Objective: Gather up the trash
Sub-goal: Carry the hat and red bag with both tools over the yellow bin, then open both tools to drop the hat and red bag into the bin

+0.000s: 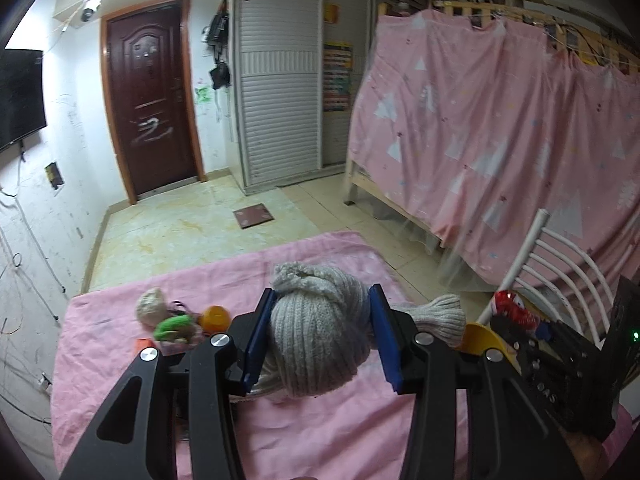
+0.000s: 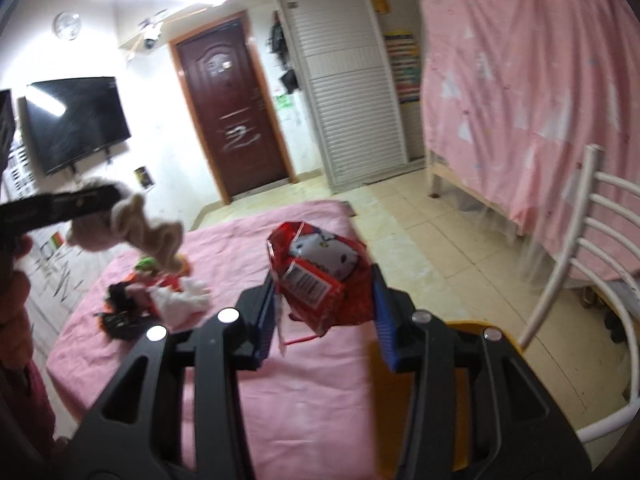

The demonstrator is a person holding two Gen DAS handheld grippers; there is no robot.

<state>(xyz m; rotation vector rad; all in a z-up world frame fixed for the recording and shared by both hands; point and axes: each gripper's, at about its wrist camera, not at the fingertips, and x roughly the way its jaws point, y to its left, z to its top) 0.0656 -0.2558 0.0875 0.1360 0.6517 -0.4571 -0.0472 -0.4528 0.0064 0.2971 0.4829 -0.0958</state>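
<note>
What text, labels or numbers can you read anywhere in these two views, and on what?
None can be read.
Red snack wrapper held in the right gripper: a barcode label, digits blurred.
Colourful wall chart by the wardrobe: rows of print, too small.
Yellow notice on the wardrobe: blurred.

Lived-in home bedroom. Indicated by a wooden bunk bed [image 1: 400, 200] draped in a pink curtain [image 1: 500, 140], a white louvred wardrobe [image 1: 280, 92], a wall-mounted TV [image 2: 76, 120], a dark wooden door [image 1: 150, 92], tiled floor [image 1: 180, 224] and scribbled-on walls.
</note>
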